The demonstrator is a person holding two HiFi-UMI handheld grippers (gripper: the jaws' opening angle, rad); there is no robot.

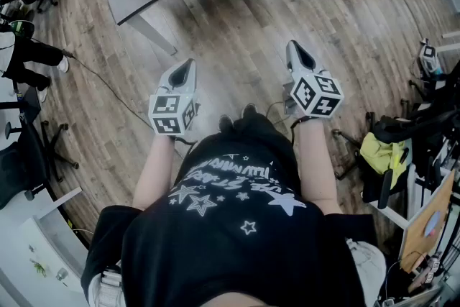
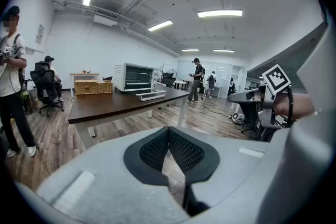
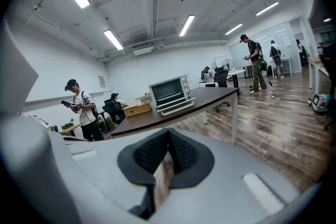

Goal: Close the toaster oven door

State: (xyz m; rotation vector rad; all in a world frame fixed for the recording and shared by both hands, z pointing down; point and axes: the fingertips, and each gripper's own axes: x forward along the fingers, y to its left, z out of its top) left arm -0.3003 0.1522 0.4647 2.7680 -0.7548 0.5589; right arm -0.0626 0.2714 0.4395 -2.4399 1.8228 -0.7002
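Toaster oven (image 3: 169,93) door down, on table (image 3: 210,98), wicker basket (image 3: 137,109) beside

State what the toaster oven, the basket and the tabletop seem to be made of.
Toaster oven: silvery casing, likely metal; dark front looks like glass.
Basket: tan, ribbed weave, probably wicker.
Tabletop: smooth dark brown with a slight sheen, possibly laminate or veneer.

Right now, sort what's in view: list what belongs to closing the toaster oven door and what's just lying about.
Job in hand:
toaster oven, with its door dropped open; left gripper and right gripper, both shut and empty.

Lying about:
wicker basket; office chair; standing person.
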